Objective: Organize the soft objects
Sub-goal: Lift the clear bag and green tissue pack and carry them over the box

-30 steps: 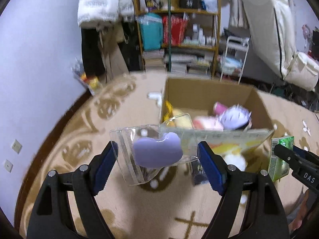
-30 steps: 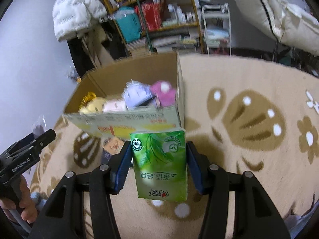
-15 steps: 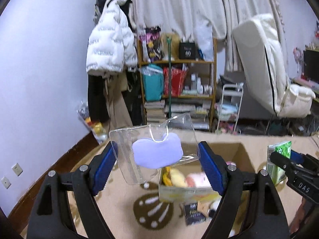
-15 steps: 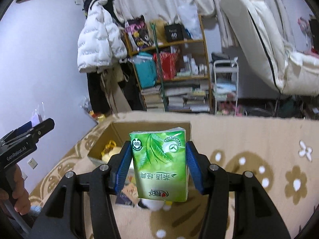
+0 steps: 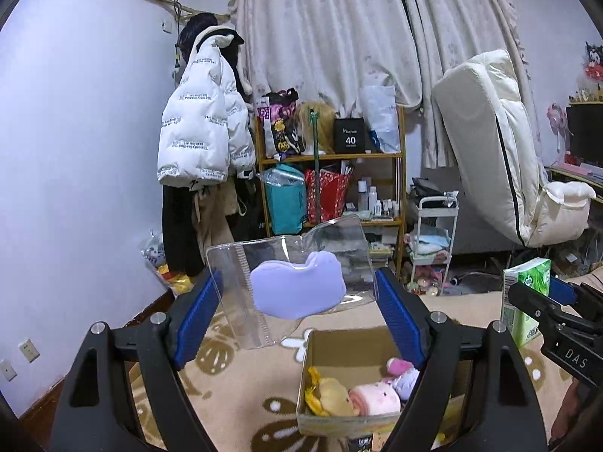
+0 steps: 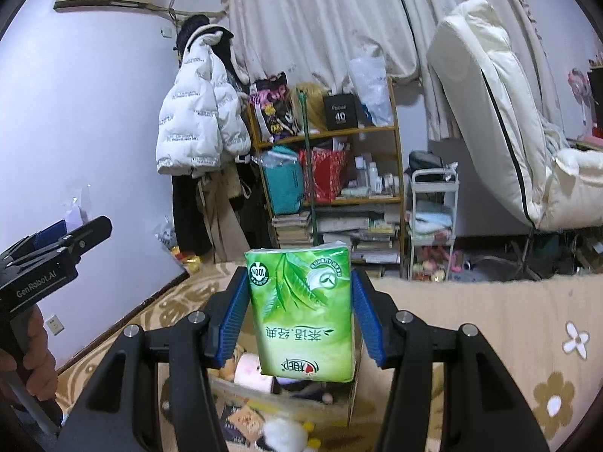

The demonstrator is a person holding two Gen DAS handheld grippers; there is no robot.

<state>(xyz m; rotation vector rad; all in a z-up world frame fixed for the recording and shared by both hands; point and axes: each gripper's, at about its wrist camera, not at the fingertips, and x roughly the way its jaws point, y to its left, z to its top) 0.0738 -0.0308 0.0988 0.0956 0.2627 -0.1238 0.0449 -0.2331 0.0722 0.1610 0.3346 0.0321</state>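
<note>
My left gripper (image 5: 297,301) is shut on a clear plastic pouch (image 5: 233,286) that holds a soft lilac pad (image 5: 297,290), held in the air above the carpet. Below and beyond it stands an open cardboard box (image 5: 339,342) with plush toys (image 5: 358,395) inside. My right gripper (image 6: 299,312) is shut on a green pack of tissues (image 6: 301,309), upright between the blue pads, above the same box (image 6: 286,403). The tissue pack (image 5: 524,301) and the right gripper show at the right edge of the left wrist view.
A beige patterned carpet (image 6: 508,320) covers the floor. At the back stand a loaded wooden shelf (image 5: 331,173), a small white cart (image 5: 433,241), a hanging white puffer jacket (image 5: 199,139) and a leaning white mattress (image 5: 497,150). A small plush (image 6: 282,433) and packets lie before the box.
Both grippers have risen and tilted upward with their loads. The box has dropped to the bottom of both views, and the shelf, curtains and wall now fill them.
</note>
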